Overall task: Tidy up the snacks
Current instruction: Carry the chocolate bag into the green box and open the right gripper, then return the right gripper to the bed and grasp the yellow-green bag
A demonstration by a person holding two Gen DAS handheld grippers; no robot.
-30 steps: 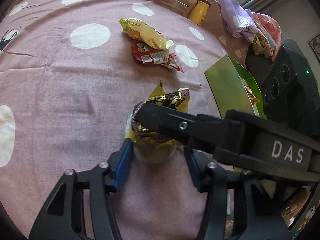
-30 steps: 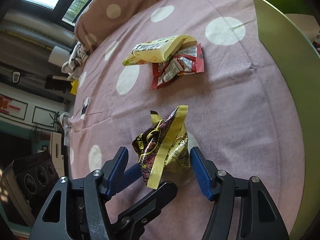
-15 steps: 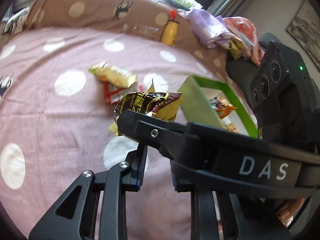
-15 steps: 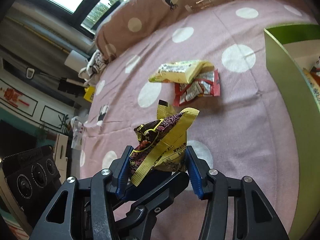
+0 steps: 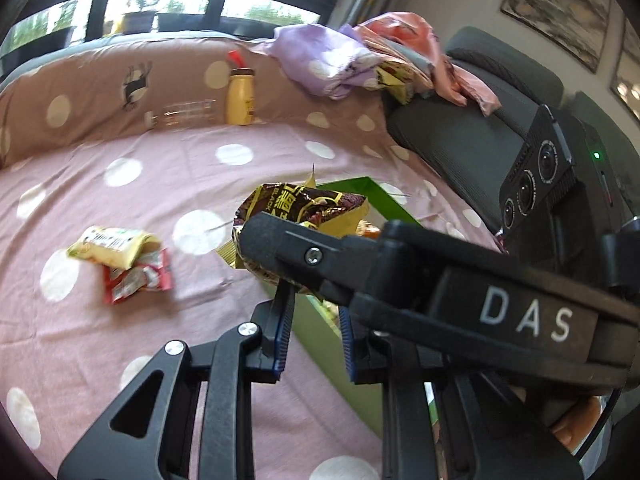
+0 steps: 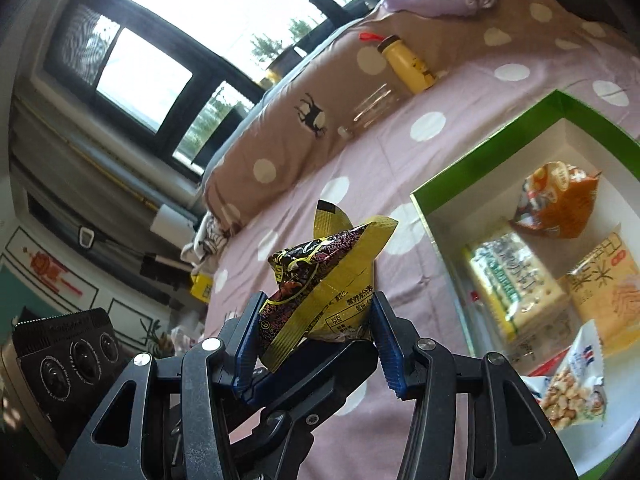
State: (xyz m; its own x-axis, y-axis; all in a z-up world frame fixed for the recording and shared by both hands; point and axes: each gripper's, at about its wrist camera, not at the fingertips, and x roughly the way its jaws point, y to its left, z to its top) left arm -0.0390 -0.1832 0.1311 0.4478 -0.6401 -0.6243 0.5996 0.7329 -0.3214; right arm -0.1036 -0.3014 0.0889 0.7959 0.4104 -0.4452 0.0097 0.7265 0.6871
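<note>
Between your right gripper's (image 6: 316, 344) pads, the black-and-yellow snack packet (image 6: 324, 276) is now riding lifted off the bedspread (image 5: 160, 184); your left gripper (image 5: 312, 336) has pinched narrow beneath it. Green box (image 6: 488, 160) is lying just right, ready for deposit.

Clamped in the right gripper (image 6: 316, 334), the crinkled black-and-gold foil snack packet (image 6: 320, 276) shines glossy, its seams ridged; the blue pads (image 6: 386, 350) gripping it look like ribbed rubber on matt black plastic arms with bright metal screws; beneath lies the soft, matt pink polka-dot cloth sheet (image 6: 400, 148); to the right of the claw, the green cardboard box (image 6: 480, 152) has a smooth white lining; beyond stands a glossy yellow plastic bottle (image 6: 408, 66).
</note>
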